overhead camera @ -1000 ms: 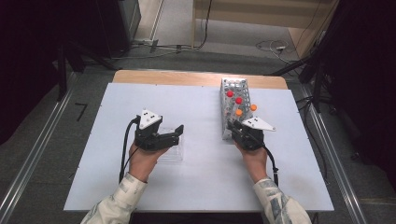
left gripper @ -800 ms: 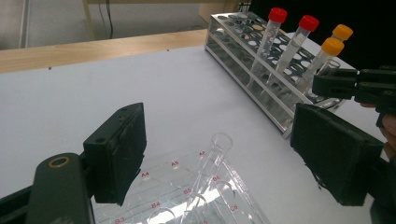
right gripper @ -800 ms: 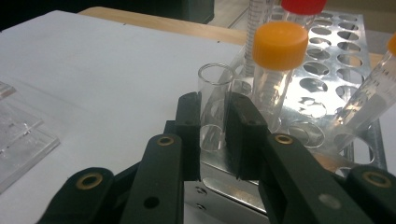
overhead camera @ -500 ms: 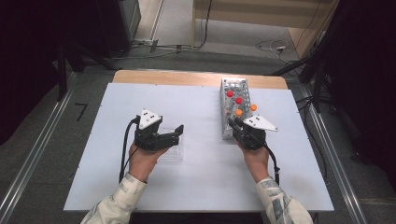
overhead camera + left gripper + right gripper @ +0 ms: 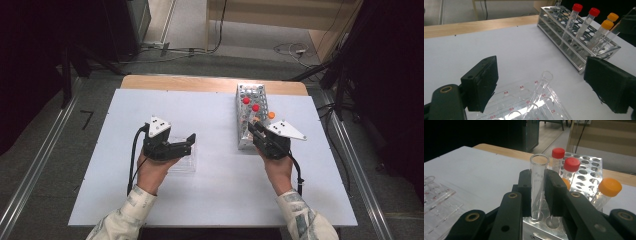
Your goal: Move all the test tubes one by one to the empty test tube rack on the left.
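Little movement is recorded against the frames half a second and one second ago: both grippers and every tube are found in the same places.

The white table point(image 5: 215, 200) is seen from the high view with a wooden strip along its far edge. On its right half a metal rack point(image 5: 248, 117) stands, long side running away from the person. On its left half a clear plastic rack point(image 5: 524, 105) lies flat, with red labels such as A4, A5 and B3 printed beside its wells.

The left gripper point(image 5: 179, 147) is held over the clear plastic rack, jaws set wide apart with nothing between them. An uncapped glass tube point(image 5: 541, 86) is seated in the clear plastic rack and leans to one side, untouched by either jaw.

The right gripper point(image 5: 255, 131) is positioned at the near end of the metal rack. Its jaws are closed on an open glass tube point(image 5: 537, 185), which is held upright with its bottom inside a hole at the near corner of the metal rack.

Two red-capped tubes point(image 5: 558, 157) are seated further back in the metal rack, and two orange-capped tubes point(image 5: 607, 190) are seated nearer, just beside the right gripper.
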Demonstrator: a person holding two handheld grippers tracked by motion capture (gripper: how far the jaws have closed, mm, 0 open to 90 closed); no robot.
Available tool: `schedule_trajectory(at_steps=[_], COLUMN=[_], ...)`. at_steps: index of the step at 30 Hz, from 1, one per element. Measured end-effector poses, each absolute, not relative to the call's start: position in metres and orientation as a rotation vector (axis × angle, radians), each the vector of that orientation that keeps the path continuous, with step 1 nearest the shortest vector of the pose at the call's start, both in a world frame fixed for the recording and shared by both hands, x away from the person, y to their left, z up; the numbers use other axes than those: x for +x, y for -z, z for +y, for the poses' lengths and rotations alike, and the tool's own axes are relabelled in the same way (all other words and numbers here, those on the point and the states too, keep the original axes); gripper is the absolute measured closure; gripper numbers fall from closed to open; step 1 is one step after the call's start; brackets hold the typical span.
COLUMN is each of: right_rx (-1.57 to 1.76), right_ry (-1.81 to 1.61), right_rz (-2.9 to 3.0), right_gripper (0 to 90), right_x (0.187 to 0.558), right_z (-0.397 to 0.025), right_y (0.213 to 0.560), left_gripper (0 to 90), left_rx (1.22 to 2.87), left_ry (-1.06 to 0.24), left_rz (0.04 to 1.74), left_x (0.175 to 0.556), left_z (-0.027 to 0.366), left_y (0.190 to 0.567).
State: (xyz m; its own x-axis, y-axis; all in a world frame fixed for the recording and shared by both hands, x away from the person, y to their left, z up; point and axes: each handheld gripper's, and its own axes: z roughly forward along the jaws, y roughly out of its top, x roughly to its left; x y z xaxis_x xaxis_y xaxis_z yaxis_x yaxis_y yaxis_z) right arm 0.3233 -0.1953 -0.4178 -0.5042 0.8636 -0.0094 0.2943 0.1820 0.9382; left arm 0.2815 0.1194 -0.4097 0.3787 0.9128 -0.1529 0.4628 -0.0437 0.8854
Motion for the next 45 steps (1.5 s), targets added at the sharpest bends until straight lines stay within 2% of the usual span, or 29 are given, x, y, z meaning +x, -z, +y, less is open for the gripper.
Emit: schedule_trajectory(at_steps=[12, 34, 36, 39, 45], right_rx=[1.028, 0.912, 0.903, 0.893, 0.869], right_ry=[-1.380, -1.337, -1.342, -1.341, -1.346], right_rz=[1.962, 2.185, 2.196, 2.213, 2.235], right_gripper=[73.5, 73.5, 73.5, 73.5, 73.5], right_x=[0.306, 0.285, 0.283, 0.279, 0.276], right_z=[-0.188, -0.144, -0.141, -0.134, -0.127], right_y=[0.408, 0.440, 0.441, 0.443, 0.447], left_gripper=[11.5, 12.9, 15.6, 26.8, 34.9], left_rx=[1.667, 1.727, 1.739, 1.752, 1.776], left_ry=[-0.582, -0.521, -0.504, -0.466, -0.425], left_rz=[1.218, 1.095, 1.068, 1.031, 1.000], left_x=[0.279, 0.263, 0.263, 0.262, 0.263], left_z=[0.118, 0.087, 0.084, 0.077, 0.069], left_y=[0.406, 0.398, 0.399, 0.400, 0.407])
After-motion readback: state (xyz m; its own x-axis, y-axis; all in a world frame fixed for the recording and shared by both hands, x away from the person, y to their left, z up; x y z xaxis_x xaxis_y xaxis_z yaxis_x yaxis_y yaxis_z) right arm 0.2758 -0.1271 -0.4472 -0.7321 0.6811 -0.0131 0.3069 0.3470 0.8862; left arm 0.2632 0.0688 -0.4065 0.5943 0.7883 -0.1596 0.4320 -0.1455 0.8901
